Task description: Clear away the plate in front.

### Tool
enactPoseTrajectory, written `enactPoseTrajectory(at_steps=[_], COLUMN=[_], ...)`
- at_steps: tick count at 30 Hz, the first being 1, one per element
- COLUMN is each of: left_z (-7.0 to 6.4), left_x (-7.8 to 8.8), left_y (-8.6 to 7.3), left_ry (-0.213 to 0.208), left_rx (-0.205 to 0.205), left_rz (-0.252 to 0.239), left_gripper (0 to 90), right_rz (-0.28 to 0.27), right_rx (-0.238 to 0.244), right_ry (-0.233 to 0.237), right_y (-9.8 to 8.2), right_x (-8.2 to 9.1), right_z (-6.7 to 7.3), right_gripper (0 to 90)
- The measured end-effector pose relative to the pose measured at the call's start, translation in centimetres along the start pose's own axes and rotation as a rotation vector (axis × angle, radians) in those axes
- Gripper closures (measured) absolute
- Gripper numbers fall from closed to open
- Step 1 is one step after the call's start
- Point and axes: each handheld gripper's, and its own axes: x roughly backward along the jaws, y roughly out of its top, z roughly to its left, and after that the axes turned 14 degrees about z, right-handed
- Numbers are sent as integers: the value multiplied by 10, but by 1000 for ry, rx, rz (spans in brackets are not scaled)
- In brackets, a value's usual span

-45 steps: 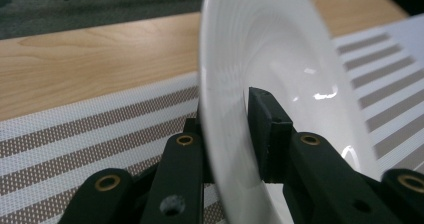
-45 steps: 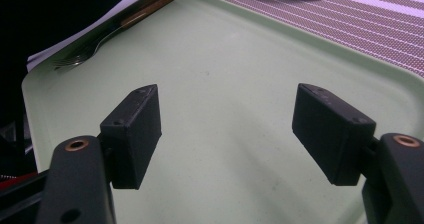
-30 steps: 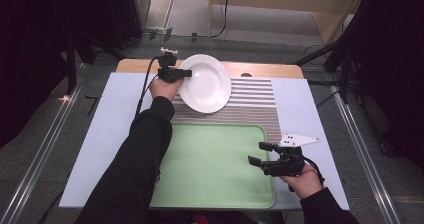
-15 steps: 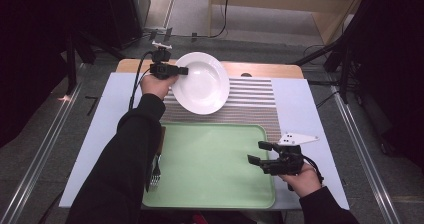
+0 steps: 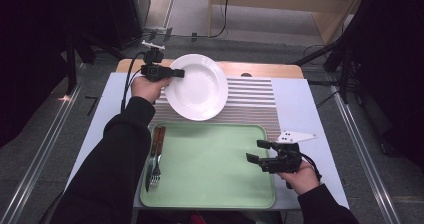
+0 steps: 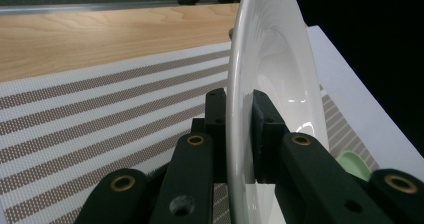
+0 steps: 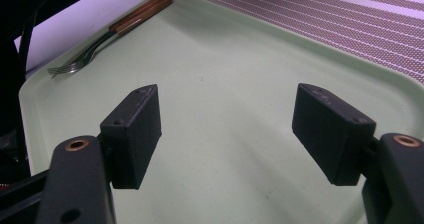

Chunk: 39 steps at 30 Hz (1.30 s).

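My left gripper is shut on the left rim of a white plate, holding it tilted above the striped mat. In the left gripper view the plate stands edge-on, and my left gripper has one black pad on each face of the rim. My right gripper hovers open over the right side of the green tray. In the right gripper view nothing lies between the jaws of my right gripper, just bare tray.
A fork and a knife with wooden handles lie along the tray's left edge; the fork also appears in the right gripper view. A wooden board borders the mat at the back. White table cover surrounds the mat and tray.
My left gripper has risen with the plate, which now looks larger and more tilted. The left forearm swung left, uncovering the fork and knife on the tray. My right gripper stayed put.
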Motion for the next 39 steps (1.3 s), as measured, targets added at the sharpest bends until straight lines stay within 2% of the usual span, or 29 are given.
enactPoseTrajectory(at_steps=[4,9,14,16,30,34,39], left_z=[-2,-7,-8,-11,-18,-20,-27], left_x=[5,10,11,12,13,13,14], left_y=[-6,-13,-22,-26,-50,-57,-64], left_ry=[-32,-34,-57,-54,-85,-106,-104], left_rx=[-4,-28,-25,-43,-54,-51,-79], left_rz=[9,18,27,31,70,83,107], left_gripper=[805,802,803,802,802,802,802], right_rz=[-2,-1,-1,-1,-4,-6,-5], right_rx=[-4,-3,-4,-3,-13,-12,-13], right_ry=[7,5,2,1,0,-1,-5], right_y=[1,2,1,1,0,-1,-1], right_x=[-1,-2,-2,-2,0,0,0], right_z=[-1,-2,-1,-1,-2,-3,-4], right_gripper=[265,266,266,266,266,266,266])
